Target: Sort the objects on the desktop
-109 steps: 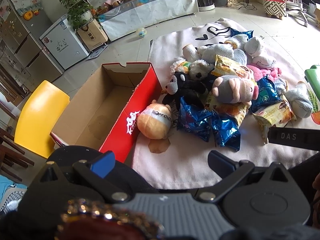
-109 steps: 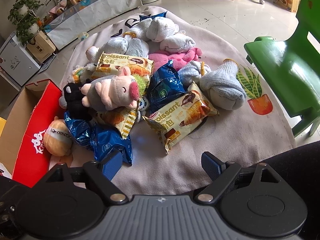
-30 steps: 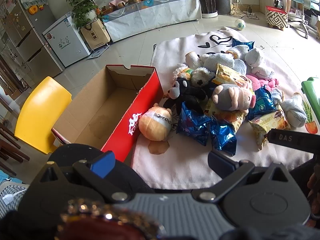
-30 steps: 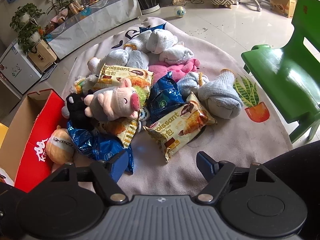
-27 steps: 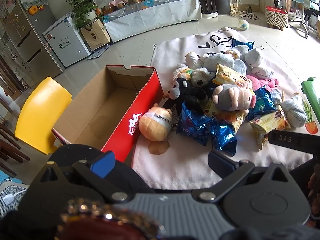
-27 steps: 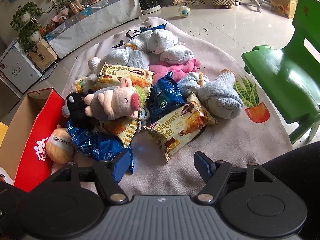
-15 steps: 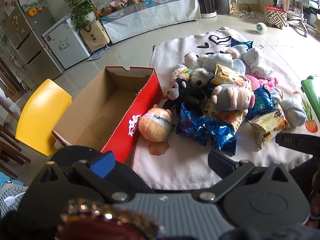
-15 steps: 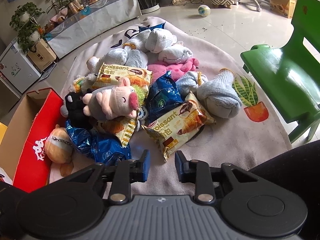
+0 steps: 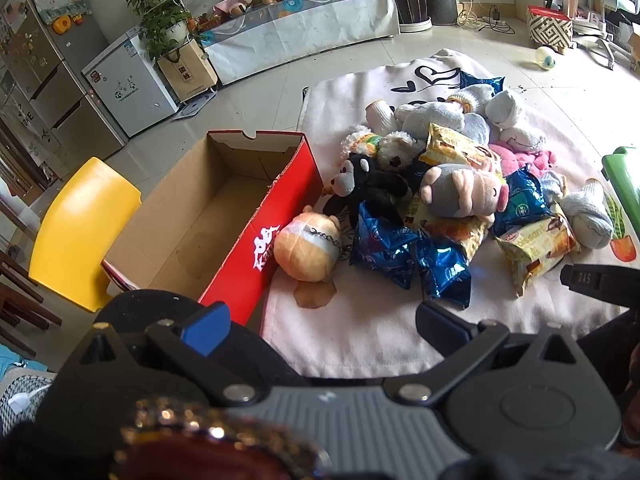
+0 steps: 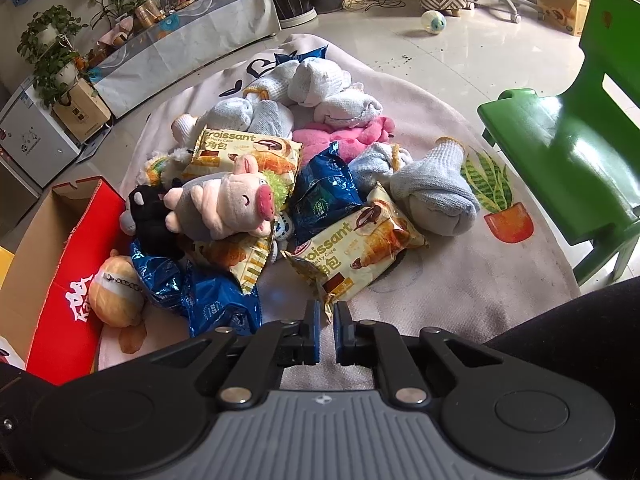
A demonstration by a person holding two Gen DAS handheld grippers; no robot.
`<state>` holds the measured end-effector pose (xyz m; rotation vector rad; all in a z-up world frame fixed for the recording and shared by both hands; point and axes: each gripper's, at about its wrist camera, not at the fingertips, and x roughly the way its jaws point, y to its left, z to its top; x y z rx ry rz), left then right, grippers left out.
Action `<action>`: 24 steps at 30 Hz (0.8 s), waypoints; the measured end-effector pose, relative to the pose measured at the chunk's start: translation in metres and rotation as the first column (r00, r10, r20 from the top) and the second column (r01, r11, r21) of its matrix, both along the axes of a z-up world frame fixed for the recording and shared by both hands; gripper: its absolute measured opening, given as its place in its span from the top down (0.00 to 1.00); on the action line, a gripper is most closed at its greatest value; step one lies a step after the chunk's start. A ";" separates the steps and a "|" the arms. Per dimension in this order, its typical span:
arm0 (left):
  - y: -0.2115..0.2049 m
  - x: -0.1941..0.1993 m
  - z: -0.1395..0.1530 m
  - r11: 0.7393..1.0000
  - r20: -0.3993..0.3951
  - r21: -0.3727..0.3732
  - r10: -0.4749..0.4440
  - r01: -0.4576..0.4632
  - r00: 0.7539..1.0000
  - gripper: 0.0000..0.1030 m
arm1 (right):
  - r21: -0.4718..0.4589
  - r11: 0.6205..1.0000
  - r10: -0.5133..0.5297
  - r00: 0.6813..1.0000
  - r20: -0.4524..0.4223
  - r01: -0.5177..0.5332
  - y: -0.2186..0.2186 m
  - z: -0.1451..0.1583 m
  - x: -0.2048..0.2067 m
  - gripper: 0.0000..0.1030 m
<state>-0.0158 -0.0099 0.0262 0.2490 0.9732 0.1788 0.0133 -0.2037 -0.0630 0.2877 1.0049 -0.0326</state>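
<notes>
A heap of plush toys and snack packs lies on a pale pink mat (image 9: 360, 320). It includes a grey-pink pig (image 10: 228, 204), a black monkey (image 9: 368, 184), a round orange plush (image 9: 310, 246), blue foil packs (image 9: 384, 248) and a croissant pack (image 10: 356, 256). An open red cardboard box (image 9: 280, 216) stands left of the heap, with nothing inside. My left gripper (image 9: 322, 320) hangs open over the mat's near edge, holding nothing. My right gripper (image 10: 327, 332) is shut to a thin gap, with nothing between its fingers, just short of the croissant pack's corner.
A yellow chair (image 9: 80, 232) stands left of the box and a green chair (image 10: 568, 152) right of the mat. A small ball (image 10: 433, 21) lies on the tiled floor beyond. Cabinets and plants line the far wall. A dark-clothed knee (image 10: 560, 320) borders the mat at lower right.
The right gripper's jaws have closed from wide apart to a thin gap, gripping nothing. The small ball has rolled to the right across the floor. Neither hand has shifted.
</notes>
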 end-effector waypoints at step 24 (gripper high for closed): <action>0.004 0.018 -0.011 0.999 -0.052 -0.001 0.038 -0.038 0.998 0.00 | 0.018 1.000 0.010 0.999 -0.052 -0.009 0.000 0.005 0.002 0.40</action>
